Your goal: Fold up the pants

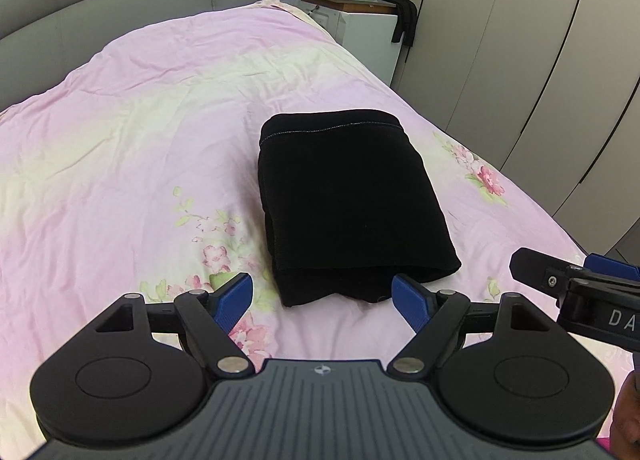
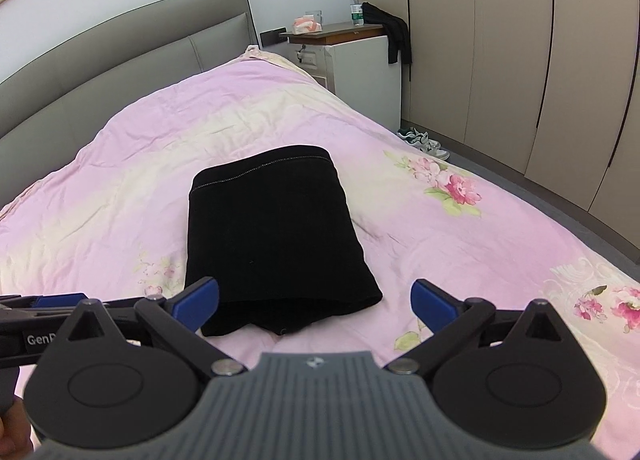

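Note:
The black pants (image 1: 348, 204) lie folded into a compact stack on the pink floral bedspread (image 1: 140, 148); they also show in the right wrist view (image 2: 272, 236). My left gripper (image 1: 322, 300) is open and empty, just short of the stack's near edge. My right gripper (image 2: 316, 302) is open and empty, also at the near edge, with its left blue pad (image 2: 198, 302) over the stack's near left corner. Part of the right gripper (image 1: 576, 280) shows at the right edge of the left wrist view, and part of the left gripper (image 2: 40, 312) at the left edge of the right wrist view.
A grey padded headboard (image 2: 120, 56) stands at the far end. A white nightstand (image 2: 360, 60) holds a water bottle (image 2: 356, 8), a tissue box (image 2: 308, 24) and a draped black garment (image 2: 394, 34). Wardrobe doors (image 2: 520, 40) run along the right. Shoes (image 2: 424, 142) lie on the floor.

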Action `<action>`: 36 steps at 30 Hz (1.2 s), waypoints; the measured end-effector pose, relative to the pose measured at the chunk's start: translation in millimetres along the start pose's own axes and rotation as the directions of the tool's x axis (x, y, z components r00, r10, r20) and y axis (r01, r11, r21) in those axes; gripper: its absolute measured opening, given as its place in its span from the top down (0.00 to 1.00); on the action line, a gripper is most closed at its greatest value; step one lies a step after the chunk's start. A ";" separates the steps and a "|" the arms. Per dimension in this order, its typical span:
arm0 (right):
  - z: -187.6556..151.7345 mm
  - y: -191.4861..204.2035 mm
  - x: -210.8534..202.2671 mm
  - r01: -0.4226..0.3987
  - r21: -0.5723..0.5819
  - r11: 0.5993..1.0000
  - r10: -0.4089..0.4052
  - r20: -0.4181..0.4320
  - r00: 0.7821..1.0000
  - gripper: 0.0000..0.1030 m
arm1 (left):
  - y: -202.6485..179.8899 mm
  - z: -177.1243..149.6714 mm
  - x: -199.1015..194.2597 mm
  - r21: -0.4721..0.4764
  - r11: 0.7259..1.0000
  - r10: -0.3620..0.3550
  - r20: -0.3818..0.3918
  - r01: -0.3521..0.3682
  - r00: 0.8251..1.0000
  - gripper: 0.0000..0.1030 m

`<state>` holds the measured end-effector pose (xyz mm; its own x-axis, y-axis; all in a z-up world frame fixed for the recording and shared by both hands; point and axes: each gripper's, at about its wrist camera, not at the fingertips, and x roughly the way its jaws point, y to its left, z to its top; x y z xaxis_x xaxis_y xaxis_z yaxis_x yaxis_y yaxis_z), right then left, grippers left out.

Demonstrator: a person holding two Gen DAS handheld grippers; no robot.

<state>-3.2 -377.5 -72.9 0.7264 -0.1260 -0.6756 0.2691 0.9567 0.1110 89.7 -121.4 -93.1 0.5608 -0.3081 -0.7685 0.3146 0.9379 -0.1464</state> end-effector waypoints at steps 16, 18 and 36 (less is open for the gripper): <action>1.1 2.6 -4.9 0.009 0.001 1.000 -0.009 -0.002 1.000 0.05 | -2.7 1.5 0.3 0.003 1.000 0.005 0.003 -0.005 1.000 0.10; 1.4 2.5 -5.0 0.009 0.002 1.000 -0.009 -0.003 1.000 0.05 | -2.0 1.5 0.0 0.002 1.000 0.004 0.004 -0.004 1.000 0.10; -1.4 2.7 -3.9 0.016 0.002 1.000 -0.016 -0.011 1.000 0.05 | -3.0 1.6 -1.7 -0.003 1.000 -0.001 0.001 0.001 1.000 0.10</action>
<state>-6.2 -374.1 -70.9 0.7147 -0.1387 -0.6855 0.2820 0.9541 0.1009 89.0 -123.9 -90.4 0.5617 -0.3089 -0.7675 0.3128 0.9381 -0.1486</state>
